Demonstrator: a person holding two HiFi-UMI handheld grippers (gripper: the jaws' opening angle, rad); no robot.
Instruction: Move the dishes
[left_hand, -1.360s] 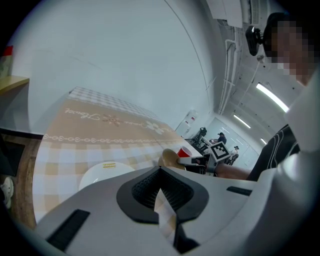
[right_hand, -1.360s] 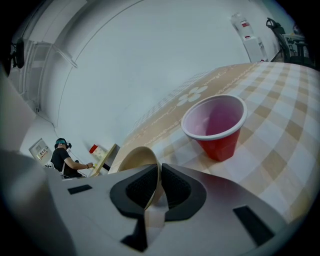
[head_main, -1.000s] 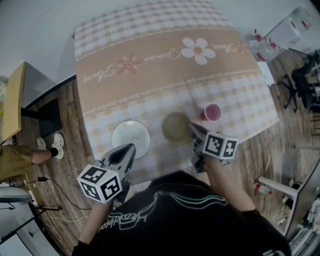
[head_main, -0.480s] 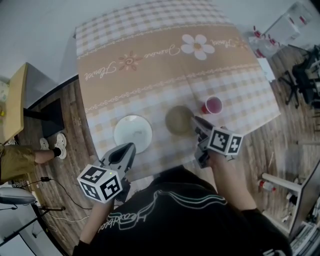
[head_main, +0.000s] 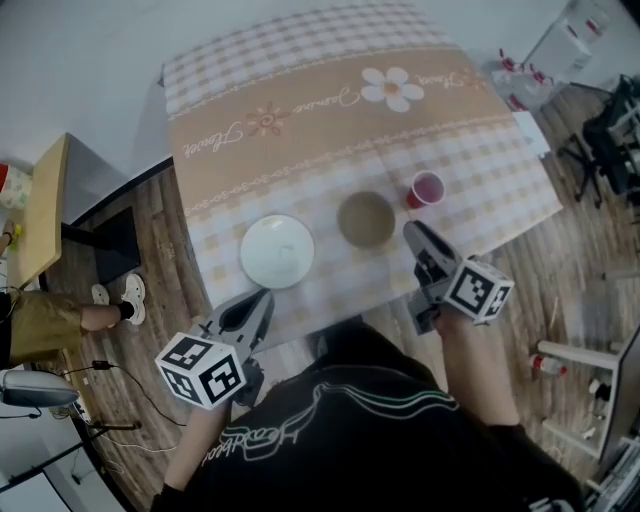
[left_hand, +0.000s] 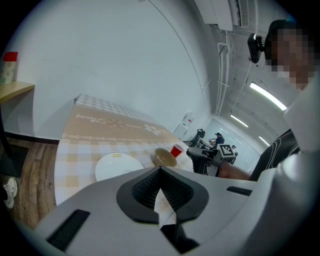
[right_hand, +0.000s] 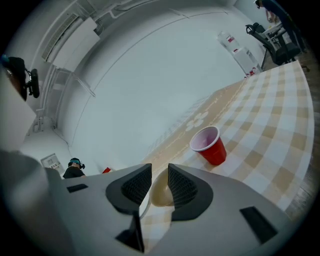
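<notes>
A white plate (head_main: 277, 251) and an olive-tan bowl (head_main: 366, 219) lie side by side near the table's front edge, with a red cup (head_main: 427, 189) to the bowl's right. My right gripper (head_main: 412, 230) hovers just right of the bowl, clear of its rim. Its jaws have just been opening and stand open with nothing gripped. In the right gripper view the bowl (right_hand: 160, 192) shows through the gap of the right gripper (right_hand: 159, 166), and the cup (right_hand: 210, 145) stands beyond. My left gripper (head_main: 262, 295) is shut and empty, short of the plate (left_hand: 117, 166).
The checked tablecloth (head_main: 330, 110) hangs over the front table edge, close to the person's body. A wooden shelf (head_main: 40, 210) and another person's shoe (head_main: 128, 295) are on the left. Office chairs (head_main: 610, 140) and bottles (head_main: 520, 80) are on the right.
The right gripper has let go of the bowl's rim, opened its jaws and drawn back and up. The bowl stays beside the plate. The left gripper has pulled back a little.
</notes>
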